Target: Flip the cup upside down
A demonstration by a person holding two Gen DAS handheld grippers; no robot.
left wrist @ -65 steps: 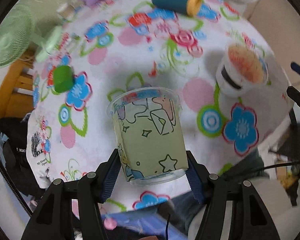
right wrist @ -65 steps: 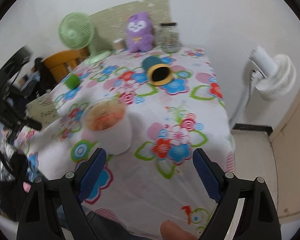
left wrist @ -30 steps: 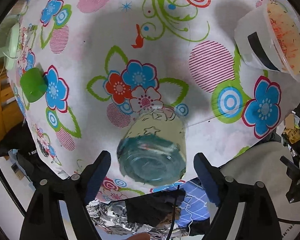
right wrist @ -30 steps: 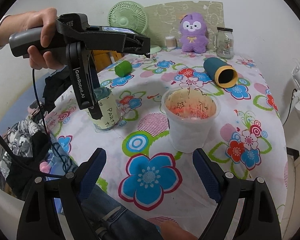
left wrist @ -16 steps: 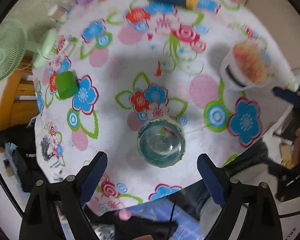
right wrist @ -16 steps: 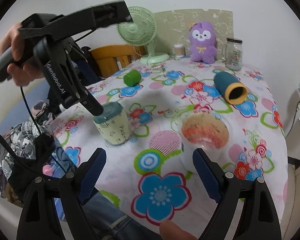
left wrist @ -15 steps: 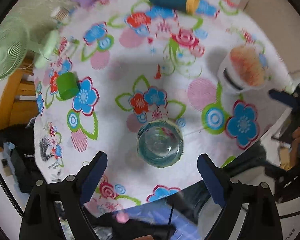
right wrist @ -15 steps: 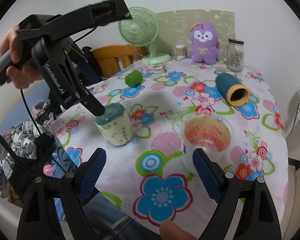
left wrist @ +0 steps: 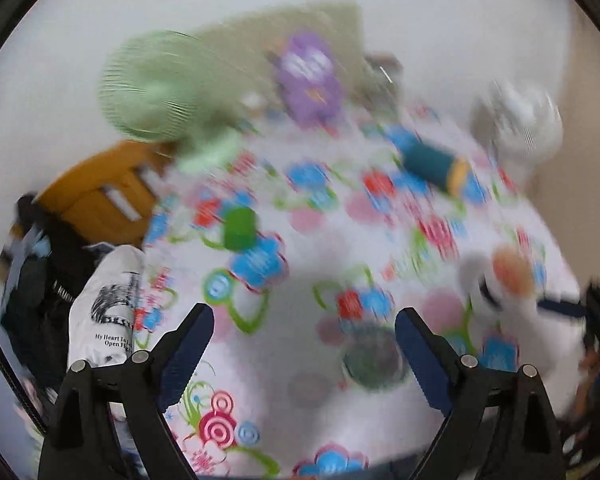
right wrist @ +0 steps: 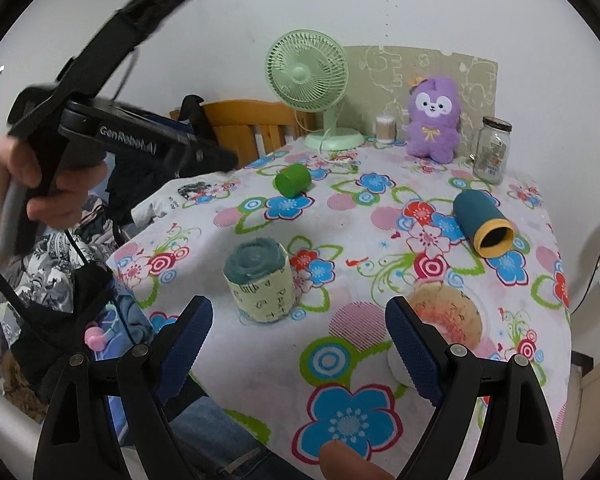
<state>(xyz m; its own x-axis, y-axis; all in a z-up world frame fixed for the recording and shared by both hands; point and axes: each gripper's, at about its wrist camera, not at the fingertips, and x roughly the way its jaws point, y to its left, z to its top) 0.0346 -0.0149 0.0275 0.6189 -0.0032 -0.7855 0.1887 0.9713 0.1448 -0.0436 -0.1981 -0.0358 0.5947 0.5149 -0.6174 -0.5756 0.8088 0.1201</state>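
The pale green printed cup [right wrist: 260, 285] stands upside down on the flowered tablecloth [right wrist: 360, 240], its bluish base facing up. In the blurred left wrist view it shows as a dark round shape [left wrist: 374, 360] low and right of centre. My left gripper [left wrist: 304, 350] is open and empty; in the right wrist view [right wrist: 204, 160] it is held high to the left of the cup, well clear of it. My right gripper [right wrist: 298, 334] is open and empty, just in front of the cup.
A white cup with orange inside [right wrist: 446, 316] stands right of the printed cup. A teal tube with a yellow rim [right wrist: 482, 222] and a green cylinder [right wrist: 293, 179] lie further back. A green fan [right wrist: 308, 76], purple plush [right wrist: 434, 116] and glass jar [right wrist: 491, 154] line the back edge.
My left gripper let go of the cup once it stood upside down, then lifted up and away to the left, swinging its camera up toward the back of the table. My right gripper stayed open.
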